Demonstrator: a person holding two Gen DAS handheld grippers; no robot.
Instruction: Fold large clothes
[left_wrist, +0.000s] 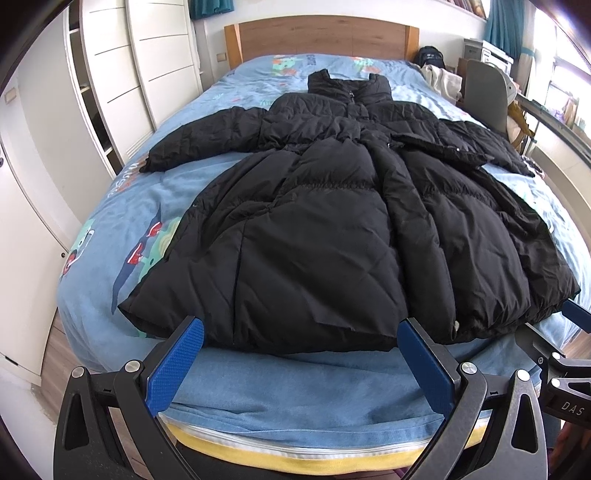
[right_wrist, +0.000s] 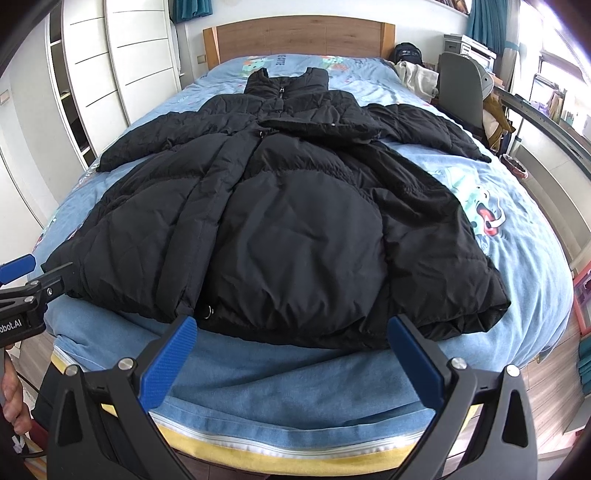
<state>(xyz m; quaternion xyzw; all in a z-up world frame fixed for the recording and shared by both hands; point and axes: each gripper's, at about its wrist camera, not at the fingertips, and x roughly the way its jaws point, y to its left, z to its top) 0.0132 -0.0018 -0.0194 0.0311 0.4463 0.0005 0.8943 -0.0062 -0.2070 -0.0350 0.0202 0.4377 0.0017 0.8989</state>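
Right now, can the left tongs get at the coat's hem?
Probably yes. The left tongs stand open just short of the black coat, whose hem lies flat on the blue bedspread with nothing between them. The right tongs sit off to the side, clear.

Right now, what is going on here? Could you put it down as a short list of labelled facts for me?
garment: long black padded coat, zipped, spread flat front-up, unfolded
surface: bed with blue cartoon cover
collar: towards the wooden headboard
hem: at the near edge of the bed
sleeves: spread out to both sides
left gripper: open, at the hem, holding nothing
right gripper: open, at the hem, holding nothing
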